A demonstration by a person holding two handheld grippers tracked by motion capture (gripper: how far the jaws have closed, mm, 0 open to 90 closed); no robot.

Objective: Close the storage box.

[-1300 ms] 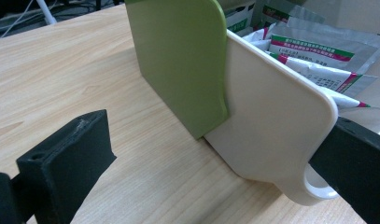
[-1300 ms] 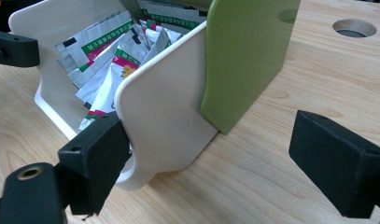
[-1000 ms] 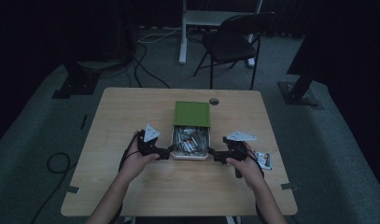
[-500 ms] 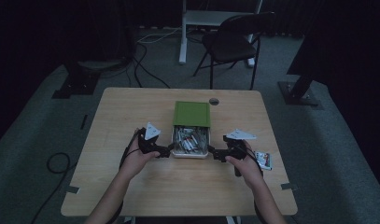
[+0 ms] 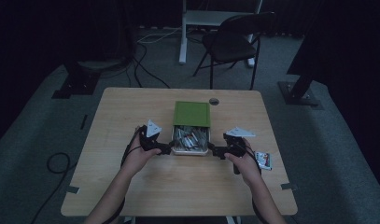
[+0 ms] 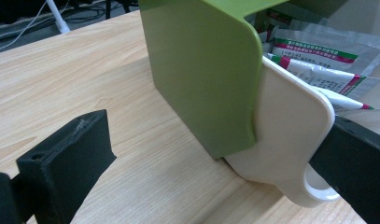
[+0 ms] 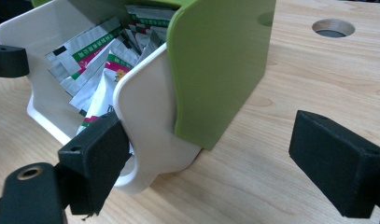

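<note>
Around: I see a packet (image 5: 263,160) lower right, a chair (image 5: 234,44) top.
Box (image 5: 191,133): frame centre, sachets (image 5: 191,138) inside.
Left gripper (image 5: 166,148): jaws spread, at box's corner.
Right gripper (image 5: 214,151): jaws spread likewise.

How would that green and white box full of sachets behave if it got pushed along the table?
The box would probably slide rather than roll: its base sits flat on the wooden table. It looks like stiff moulded plastic, so it should keep its shape. The foil sachets lie loose inside and seem light; they might shift or spill if it tips.
</note>
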